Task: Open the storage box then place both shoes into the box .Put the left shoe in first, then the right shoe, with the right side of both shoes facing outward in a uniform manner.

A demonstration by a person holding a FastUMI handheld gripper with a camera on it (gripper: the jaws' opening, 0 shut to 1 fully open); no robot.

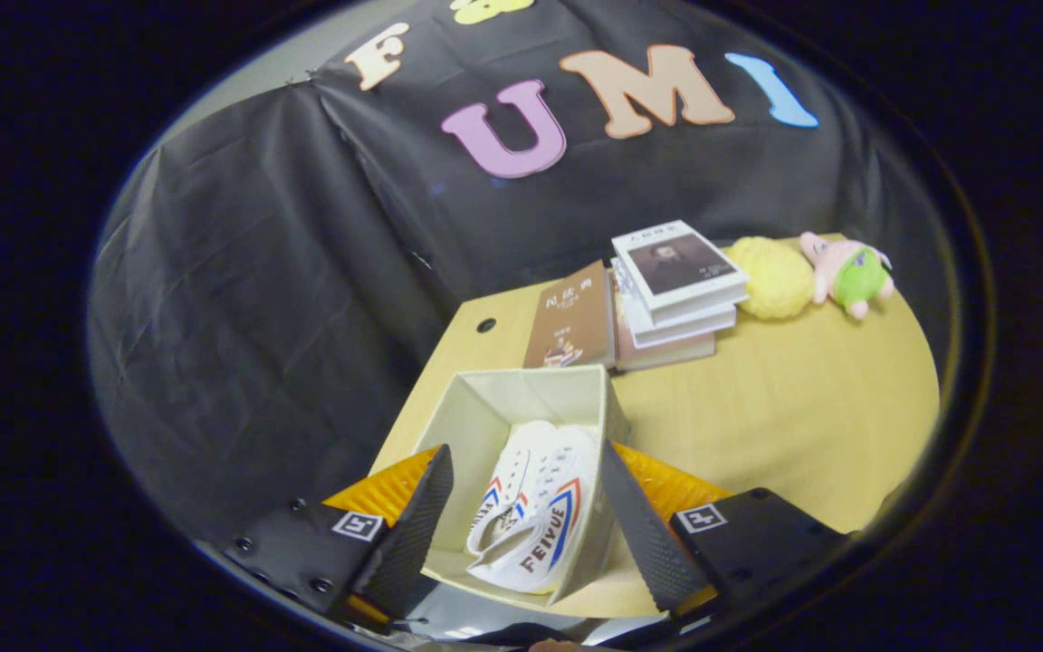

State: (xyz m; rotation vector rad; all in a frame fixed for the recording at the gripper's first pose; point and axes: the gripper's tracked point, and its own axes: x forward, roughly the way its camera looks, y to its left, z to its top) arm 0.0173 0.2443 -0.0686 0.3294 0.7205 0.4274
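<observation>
Overhead, the hand-held gripper (pixel 521 516) hangs spread wide above both shoes (pixel 531 516) in the storage box (pixel 485 407).

A pale wooden table (pixel 784 407) is carrying everything here. The open storage box (pixel 485 412) is sitting on it just ahead of the gripper (pixel 521 516), whose fingers are standing spread apart, empty, either side of the box's near end. Beyond the box, a brown book (pixel 573 319) is lying flat, touching a stack of books (pixel 675 290) on its right. Further right of the stack, a yellow fluffy ball (pixel 770 278) and a pink plush toy (pixel 847 272) are resting side by side — near the table's far edge. A small round hole (pixel 485 324) is showing in the tabletop, left of the brown book.
</observation>
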